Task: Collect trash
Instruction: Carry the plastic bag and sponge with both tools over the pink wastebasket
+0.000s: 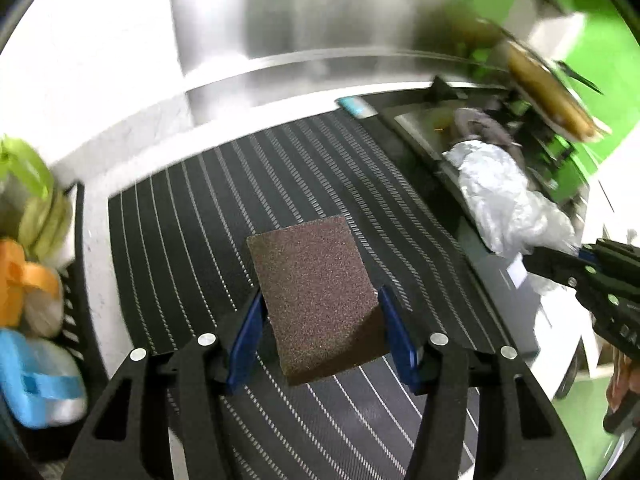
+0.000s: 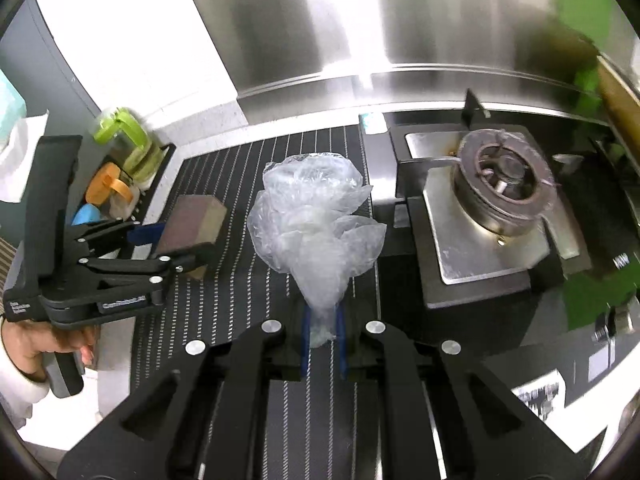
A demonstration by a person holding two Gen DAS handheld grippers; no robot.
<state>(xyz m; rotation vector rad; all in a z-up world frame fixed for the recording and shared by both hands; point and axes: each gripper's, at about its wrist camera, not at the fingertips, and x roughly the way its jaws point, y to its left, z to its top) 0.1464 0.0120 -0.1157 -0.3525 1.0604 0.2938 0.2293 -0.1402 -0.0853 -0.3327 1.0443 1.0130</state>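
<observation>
Blurred white lettering on the left gripper (image 2: pixel 176 246) stays unreadable.

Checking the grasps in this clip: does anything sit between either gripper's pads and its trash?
Nothing visible. The left gripper has its pads on the sponge, and the right gripper pinches the plastic bag directly.

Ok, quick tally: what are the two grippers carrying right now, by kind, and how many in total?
Sponge blocks: 1, the brown sponge block clamped in the left gripper.
Plastic bags: 1, the crumpled clear plastic bag pinched in the right gripper.
Total: 2 items held above the striped mat.
</observation>
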